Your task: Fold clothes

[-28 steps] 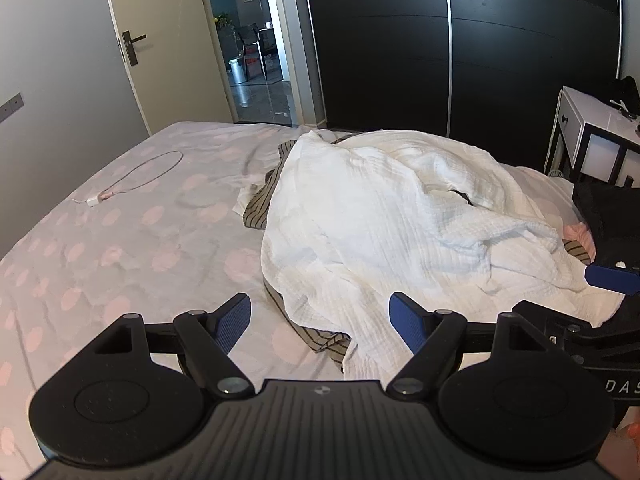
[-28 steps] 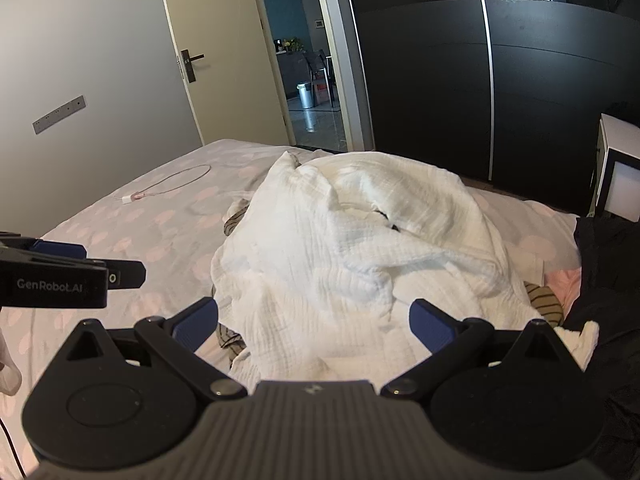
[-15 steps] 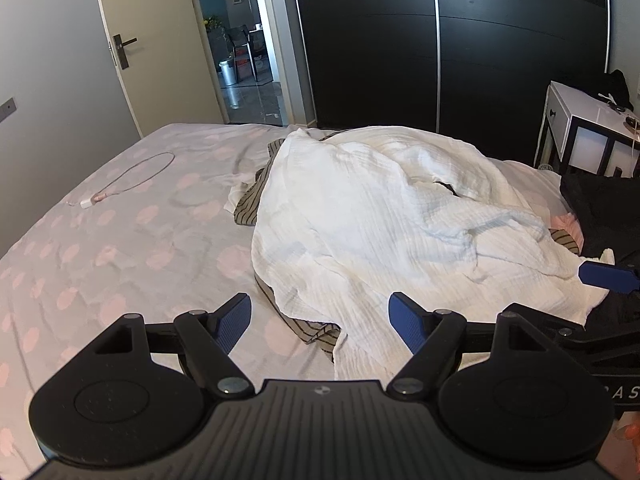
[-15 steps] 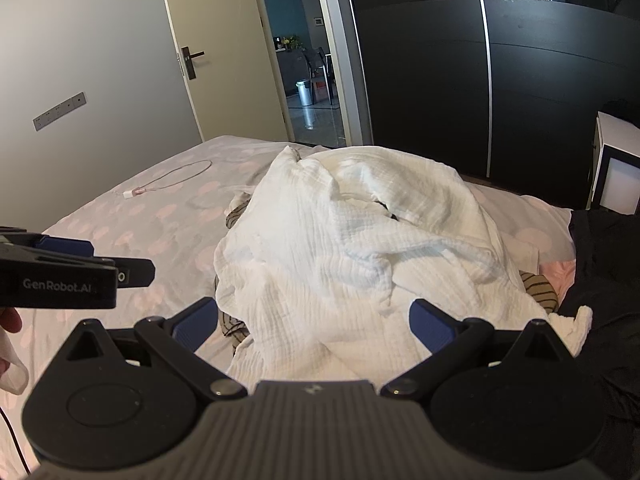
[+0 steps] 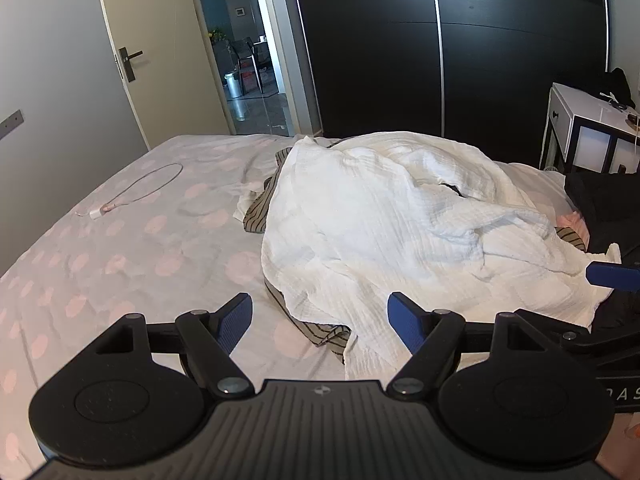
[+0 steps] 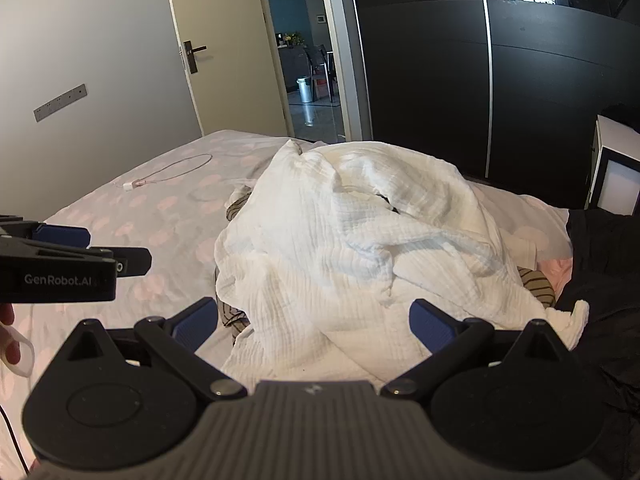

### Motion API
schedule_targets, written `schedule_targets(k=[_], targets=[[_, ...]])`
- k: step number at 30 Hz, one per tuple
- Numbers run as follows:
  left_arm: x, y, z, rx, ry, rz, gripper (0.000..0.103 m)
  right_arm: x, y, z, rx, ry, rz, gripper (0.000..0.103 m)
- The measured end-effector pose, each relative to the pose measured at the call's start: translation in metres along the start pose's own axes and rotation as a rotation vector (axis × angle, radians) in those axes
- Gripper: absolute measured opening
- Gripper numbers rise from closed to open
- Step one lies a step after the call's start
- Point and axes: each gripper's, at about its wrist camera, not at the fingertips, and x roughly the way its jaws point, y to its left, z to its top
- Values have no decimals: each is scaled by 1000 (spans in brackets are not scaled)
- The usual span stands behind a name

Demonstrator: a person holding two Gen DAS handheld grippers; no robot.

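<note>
Both grippers, left (image 5: 320, 316) & right (image 6: 314, 318), released/empty, have edged nearer the crumpled white muslin garment (image 5: 384, 224); grab's next, prob.

The black left hand-held gripper (image 5: 320, 320) with blue pads is tilting downward, its jaws standing wide apart and gripping nothing. The matching right hand-held gripper (image 6: 314, 320) is hovering beside it, jaws likewise spread wide and empty.
</note>
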Motion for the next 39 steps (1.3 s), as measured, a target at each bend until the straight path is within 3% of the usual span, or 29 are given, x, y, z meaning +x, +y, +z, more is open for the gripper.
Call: schedule_targets(k=[14,39], targets=[[6,3,-6,10,56,-64,82,8,10,-4,-11,23,32,103],[14,9,-10,10,85,-26,82,16,18,-3,-35,45,53,103]])
